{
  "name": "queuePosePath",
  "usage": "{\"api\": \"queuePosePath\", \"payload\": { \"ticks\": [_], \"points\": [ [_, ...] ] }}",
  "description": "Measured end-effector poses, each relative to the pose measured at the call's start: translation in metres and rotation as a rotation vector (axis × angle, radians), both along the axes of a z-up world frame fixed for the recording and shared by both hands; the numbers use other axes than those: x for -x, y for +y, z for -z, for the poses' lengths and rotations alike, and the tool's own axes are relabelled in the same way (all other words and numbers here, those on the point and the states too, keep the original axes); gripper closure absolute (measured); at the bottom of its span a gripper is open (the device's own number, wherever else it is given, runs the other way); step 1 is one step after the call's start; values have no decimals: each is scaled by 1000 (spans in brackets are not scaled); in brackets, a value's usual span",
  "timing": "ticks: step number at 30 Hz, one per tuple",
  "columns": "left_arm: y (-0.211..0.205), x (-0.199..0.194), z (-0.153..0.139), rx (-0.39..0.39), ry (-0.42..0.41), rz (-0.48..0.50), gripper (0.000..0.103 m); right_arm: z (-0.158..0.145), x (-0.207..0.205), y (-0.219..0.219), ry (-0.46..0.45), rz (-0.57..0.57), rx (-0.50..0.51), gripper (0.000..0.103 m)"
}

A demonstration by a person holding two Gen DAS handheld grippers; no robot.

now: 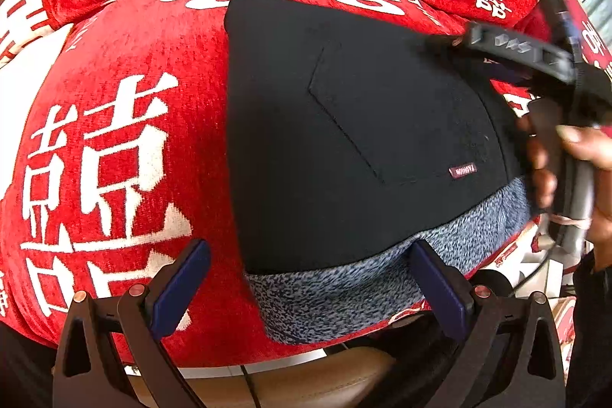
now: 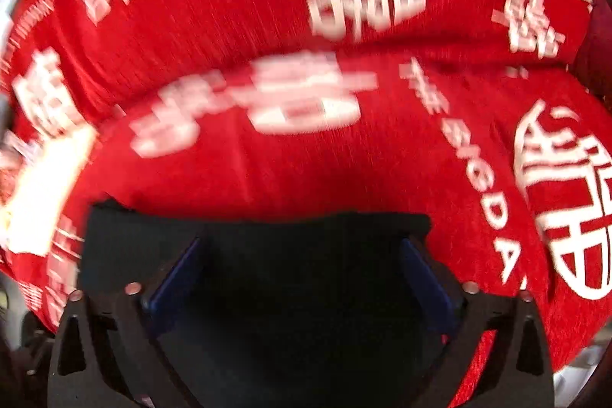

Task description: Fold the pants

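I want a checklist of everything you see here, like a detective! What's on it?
Surface: red cover with white characters, over cushions.
Job's things: black pants folded into a block, grey fleecy lining showing at the near edge, small label on them.
Clutter: nothing seen.
Grippers: left gripper open, hovering at the lining edge; right gripper open over the black cloth, view blurred.
Cables: thin dark cable below the cover.
Surroundings: brown surface under the cover edge; a hand holding the right gripper.

Left tool (image 1: 306, 278) and right tool (image 2: 298, 274) both hold their jaws spread wide.
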State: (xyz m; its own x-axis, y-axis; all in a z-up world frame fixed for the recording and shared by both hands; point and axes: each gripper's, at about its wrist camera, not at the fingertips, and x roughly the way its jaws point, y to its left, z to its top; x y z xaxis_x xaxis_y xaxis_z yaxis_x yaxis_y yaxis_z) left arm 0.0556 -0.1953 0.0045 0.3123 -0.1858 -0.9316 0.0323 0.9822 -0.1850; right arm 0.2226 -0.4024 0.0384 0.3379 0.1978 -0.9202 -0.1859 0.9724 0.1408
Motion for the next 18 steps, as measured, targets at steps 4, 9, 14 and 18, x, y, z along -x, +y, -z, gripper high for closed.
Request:
{"api": "queuePosePath", "payload": {
  "ticks": [4,9,14,18],
  "points": [
    [4,-2,0,13,19,3,0,-16,8,-13,-14,14,-36,0],
    [31,-12,-26,89,-47,-28,0,-37,45,-70,-84,46,-133,0],
    [51,-45,-6,303,89,-75,0,-6,60,-115,44,86,-253,0],
    [40,-58,11,315,128,-63,0,15,68,-106,102,17,-419,0]
  ]
}}
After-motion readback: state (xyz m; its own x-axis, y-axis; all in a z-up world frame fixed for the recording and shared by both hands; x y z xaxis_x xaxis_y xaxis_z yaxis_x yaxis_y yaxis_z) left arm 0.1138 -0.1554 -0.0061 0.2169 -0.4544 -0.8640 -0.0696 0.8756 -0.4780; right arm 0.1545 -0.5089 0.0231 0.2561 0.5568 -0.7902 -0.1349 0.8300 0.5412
